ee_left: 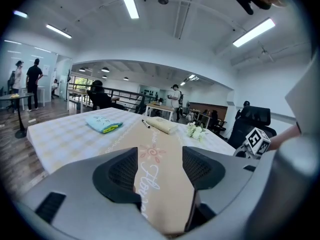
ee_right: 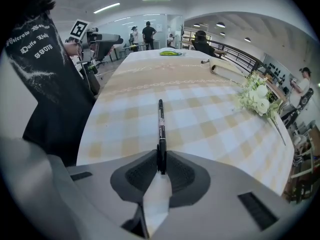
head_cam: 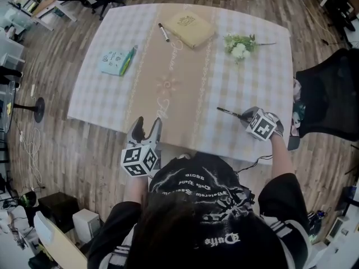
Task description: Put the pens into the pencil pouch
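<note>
Near the front edge of the table [head_cam: 101,94], one end of the black pen [ee_right: 161,129] hides inside the right gripper [ee_right: 161,168]. Print on the pouch [head_cam: 189,28] is too small to read.

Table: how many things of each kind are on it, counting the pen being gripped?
Pens: 3 (black pen in the right tool, black marker, green pen)
Beige pouch: 1
Teal packet: 1
Flower bunch: 1
Total: 6
</note>
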Tool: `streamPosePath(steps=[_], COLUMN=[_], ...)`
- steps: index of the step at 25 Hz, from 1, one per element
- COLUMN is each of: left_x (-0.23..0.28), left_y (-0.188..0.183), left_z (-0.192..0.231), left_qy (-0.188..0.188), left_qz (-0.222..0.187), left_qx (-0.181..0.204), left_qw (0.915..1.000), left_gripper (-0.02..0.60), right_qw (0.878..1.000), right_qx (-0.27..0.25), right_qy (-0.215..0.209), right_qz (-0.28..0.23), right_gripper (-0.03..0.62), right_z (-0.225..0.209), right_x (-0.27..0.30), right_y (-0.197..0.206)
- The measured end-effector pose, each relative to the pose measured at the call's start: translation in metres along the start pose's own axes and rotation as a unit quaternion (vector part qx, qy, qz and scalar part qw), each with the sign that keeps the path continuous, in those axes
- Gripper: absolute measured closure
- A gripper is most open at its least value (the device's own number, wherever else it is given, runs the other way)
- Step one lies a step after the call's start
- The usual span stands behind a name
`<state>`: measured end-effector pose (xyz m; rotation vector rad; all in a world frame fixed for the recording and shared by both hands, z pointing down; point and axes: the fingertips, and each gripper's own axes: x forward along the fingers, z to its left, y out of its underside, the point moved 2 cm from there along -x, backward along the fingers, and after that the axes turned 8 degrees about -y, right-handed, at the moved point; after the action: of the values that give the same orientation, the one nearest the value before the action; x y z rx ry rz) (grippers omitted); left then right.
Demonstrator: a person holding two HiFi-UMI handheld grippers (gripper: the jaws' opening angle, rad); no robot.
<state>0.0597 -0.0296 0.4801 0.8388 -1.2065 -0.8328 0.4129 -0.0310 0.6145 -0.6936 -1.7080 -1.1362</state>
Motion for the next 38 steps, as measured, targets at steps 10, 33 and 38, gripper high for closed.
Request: streamPosePath(steps=[10, 33, 38], left_x=[-0.004, 0.0, 0.007], left_y=[-0.019, -0.01, -0.016], left_z=[0.003, 0.02, 0.043], left_qy=[-0.013, -0.086, -0.118], left_qz=[-0.031, -0.031, -0.02], left_qx=[-0.035, -0.016, -0.008], left_qw=[0.9988, 0.9957, 0.9927], left_gripper=[0.284, 0.284, 0.284], right_qw=[0.991, 0.981, 0.978], right_qx=[0.075, 0.068, 0.067], right_qy=[0.058, 0.071, 0.044], right_qz=[-0.093, -0.164, -0.191], right_gripper=[0.528, 0.527, 0.528], right_z=[-0.004, 0.038, 0.045], right_x=[-0.02, -0.007, -0.003], right_y=[-0.015, -0.115, -0.146])
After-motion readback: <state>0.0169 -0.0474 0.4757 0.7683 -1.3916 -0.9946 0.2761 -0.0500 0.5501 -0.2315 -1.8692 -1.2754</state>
